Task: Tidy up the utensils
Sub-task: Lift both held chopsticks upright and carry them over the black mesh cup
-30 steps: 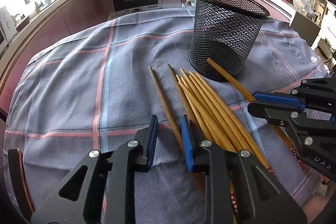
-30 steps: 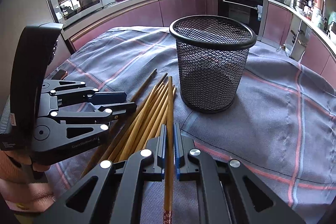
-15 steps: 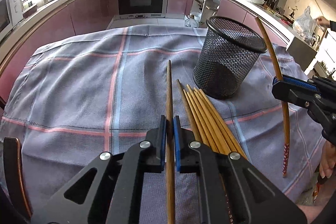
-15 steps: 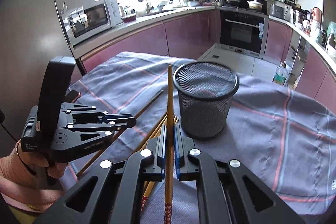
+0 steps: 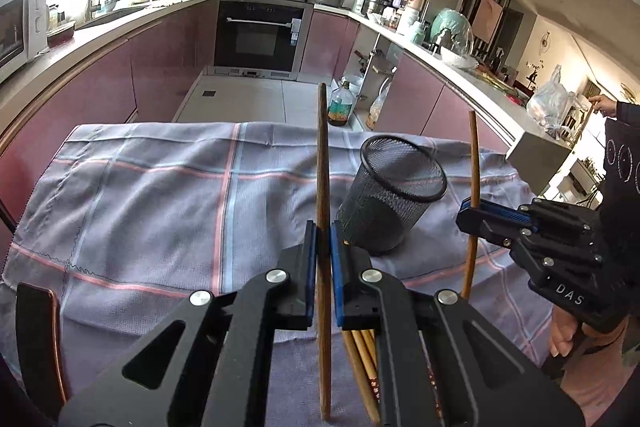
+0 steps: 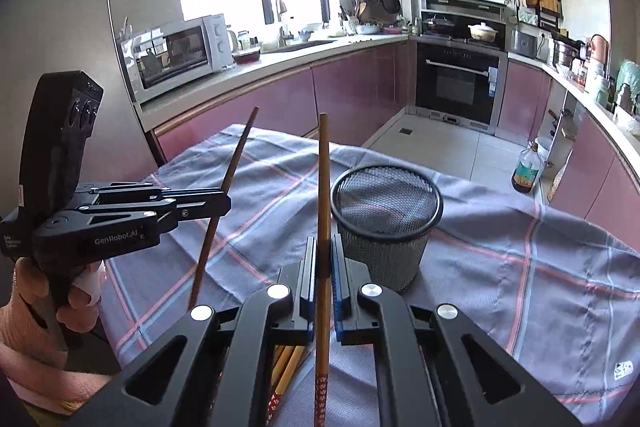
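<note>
Wooden chopsticks: one pinched in the left gripper [image 5: 323,259], another in the right gripper [image 6: 323,273], both raised near the empty mesh holder [image 6: 386,223]; the remaining bundle [image 5: 362,355] still lies on the table.

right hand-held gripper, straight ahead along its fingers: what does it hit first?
Probably the mesh cup. The right hand-held gripper, shut on a chopstick, points down toward the checked cloth, with the cup just ahead, slightly right of centre. Depth is unclear; it may skim the cup's left side and meet the cloth.
</note>
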Demonstrator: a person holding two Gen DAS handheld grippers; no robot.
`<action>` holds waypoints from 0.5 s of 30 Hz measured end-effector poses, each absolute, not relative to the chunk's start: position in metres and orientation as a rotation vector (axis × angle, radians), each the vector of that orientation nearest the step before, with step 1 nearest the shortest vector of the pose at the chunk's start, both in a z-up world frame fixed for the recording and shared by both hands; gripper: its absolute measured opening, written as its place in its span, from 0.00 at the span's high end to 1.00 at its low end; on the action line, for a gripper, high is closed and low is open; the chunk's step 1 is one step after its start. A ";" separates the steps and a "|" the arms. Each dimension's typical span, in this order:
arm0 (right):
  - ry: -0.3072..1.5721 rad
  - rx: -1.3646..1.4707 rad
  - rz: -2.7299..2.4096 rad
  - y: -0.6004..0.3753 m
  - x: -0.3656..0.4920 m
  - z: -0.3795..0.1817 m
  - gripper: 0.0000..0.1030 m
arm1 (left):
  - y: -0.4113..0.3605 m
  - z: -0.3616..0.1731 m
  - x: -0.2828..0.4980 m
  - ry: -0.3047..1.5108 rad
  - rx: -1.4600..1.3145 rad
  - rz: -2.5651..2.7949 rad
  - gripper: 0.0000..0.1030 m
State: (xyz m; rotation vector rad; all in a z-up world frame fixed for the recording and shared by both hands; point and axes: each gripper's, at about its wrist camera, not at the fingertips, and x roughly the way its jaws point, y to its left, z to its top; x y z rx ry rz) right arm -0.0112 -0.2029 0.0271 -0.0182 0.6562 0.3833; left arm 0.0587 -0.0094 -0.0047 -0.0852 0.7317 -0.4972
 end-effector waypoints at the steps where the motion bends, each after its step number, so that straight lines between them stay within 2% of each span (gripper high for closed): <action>1: 0.643 -0.014 0.388 -0.205 -0.011 0.032 0.95 | -0.011 0.002 0.060 0.719 -0.090 -0.504 0.93; 15: 0.424 0.035 0.346 -0.238 0.012 0.120 0.95 | -0.030 0.143 0.065 0.494 -0.144 -0.592 0.93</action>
